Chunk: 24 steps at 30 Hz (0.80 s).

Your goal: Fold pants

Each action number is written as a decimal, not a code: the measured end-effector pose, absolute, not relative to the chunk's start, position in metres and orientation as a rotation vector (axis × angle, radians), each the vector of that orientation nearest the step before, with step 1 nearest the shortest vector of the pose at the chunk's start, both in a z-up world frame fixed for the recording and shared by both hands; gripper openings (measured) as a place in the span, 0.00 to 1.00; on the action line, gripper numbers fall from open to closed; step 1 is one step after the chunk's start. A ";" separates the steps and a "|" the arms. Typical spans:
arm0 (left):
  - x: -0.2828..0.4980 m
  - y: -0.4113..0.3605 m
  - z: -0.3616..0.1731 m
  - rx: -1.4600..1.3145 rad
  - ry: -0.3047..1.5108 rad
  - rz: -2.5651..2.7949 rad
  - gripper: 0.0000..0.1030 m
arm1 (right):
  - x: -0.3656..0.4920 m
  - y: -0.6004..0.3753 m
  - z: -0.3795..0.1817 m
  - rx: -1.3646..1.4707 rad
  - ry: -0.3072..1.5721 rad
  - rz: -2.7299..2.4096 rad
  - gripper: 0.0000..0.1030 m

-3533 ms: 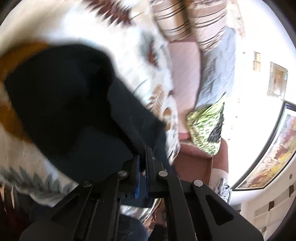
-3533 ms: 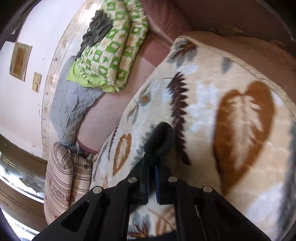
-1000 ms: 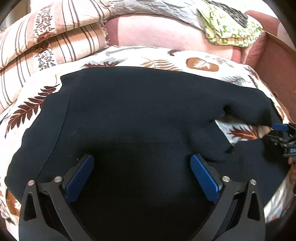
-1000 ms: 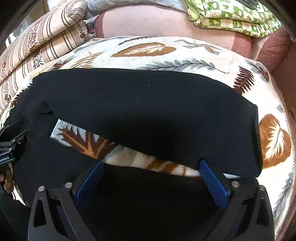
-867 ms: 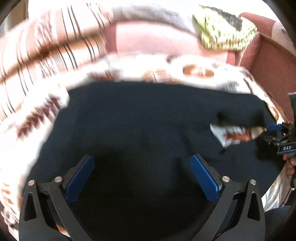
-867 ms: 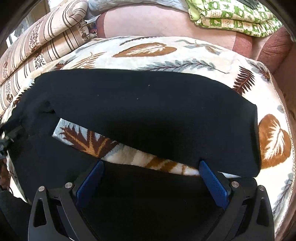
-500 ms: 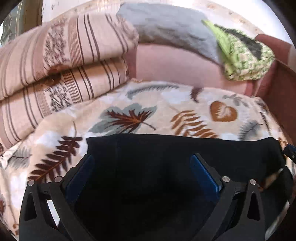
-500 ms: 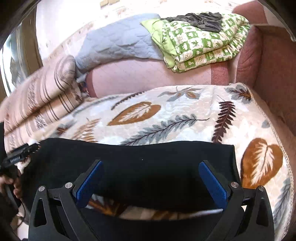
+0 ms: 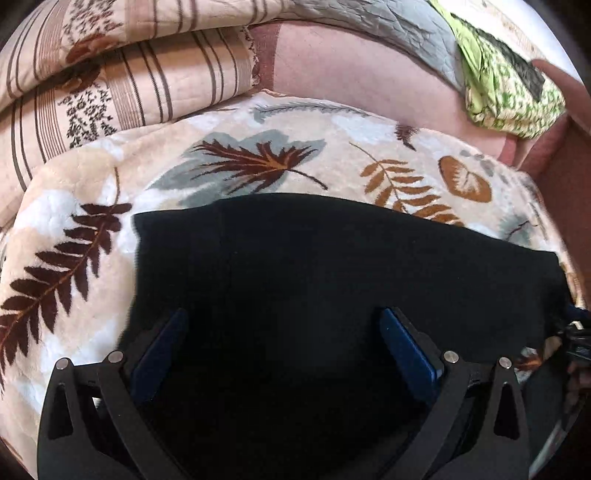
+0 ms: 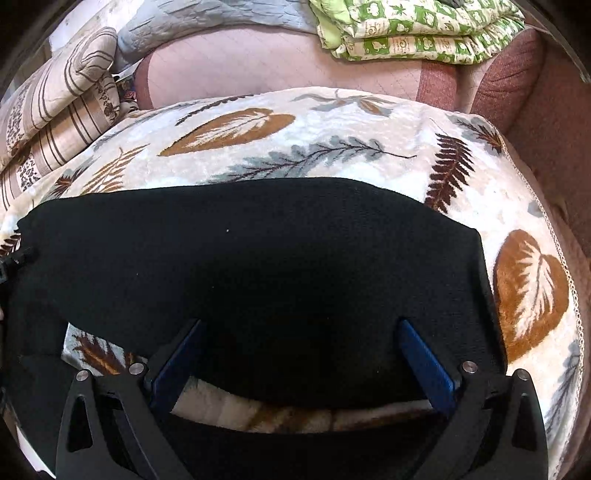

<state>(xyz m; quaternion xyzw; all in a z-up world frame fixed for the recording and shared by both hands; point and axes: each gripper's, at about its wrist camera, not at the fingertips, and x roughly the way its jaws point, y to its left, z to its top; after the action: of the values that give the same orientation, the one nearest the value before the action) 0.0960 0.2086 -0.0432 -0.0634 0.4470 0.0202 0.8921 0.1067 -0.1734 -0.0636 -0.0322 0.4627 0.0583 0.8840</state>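
Observation:
Black pants (image 9: pixel 332 266) lie spread across a leaf-patterned blanket (image 9: pixel 258 162), one leg folded across the far side. In the right wrist view the pants (image 10: pixel 258 258) show two legs with a strip of blanket between them near the bottom. My left gripper (image 9: pixel 282 343) hovers open over the dark cloth, blue pads wide apart, holding nothing. My right gripper (image 10: pixel 301 354) is open too, above the near edge of the folded leg. The right gripper's tip shows at the far right edge of the left wrist view.
A striped beige quilt (image 9: pixel 110 74) is stacked at the left. A grey quilted cover (image 10: pixel 207 18) and a green patterned folded blanket (image 10: pixel 417 33) lie on the pink sofa back (image 10: pixel 280 62). A reddish-brown armrest (image 10: pixel 535 110) borders the right side.
Both grippers, shut on the pants 3.5 s ago, are now open and empty. Over the last second both views tilted up and back slightly; the pants lie still on the blanket.

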 end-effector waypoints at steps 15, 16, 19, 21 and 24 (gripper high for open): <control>0.029 0.301 -0.033 -0.267 0.719 0.133 1.00 | 0.102 -0.178 -0.066 -0.112 0.951 0.206 0.99; 0.025 0.310 -0.029 -0.328 0.686 0.131 1.00 | 0.102 -0.177 -0.065 -0.111 0.950 0.205 0.99; 0.031 0.324 -0.006 -0.372 0.635 0.146 1.00 | 0.101 -0.177 -0.065 -0.112 0.947 0.203 0.99; 0.045 0.332 0.014 -0.351 0.616 0.154 1.00 | 0.101 -0.177 -0.065 -0.112 0.945 0.202 0.99; 0.079 0.334 0.023 -0.215 0.672 0.105 1.00 | 0.100 -0.176 -0.066 -0.115 0.942 0.200 0.99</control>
<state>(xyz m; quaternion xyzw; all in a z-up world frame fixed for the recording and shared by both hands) 0.0793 0.3336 0.0233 -0.1054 0.3291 0.0512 0.9370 0.1003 -0.1762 -0.0656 -0.0550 0.4526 0.0959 0.8849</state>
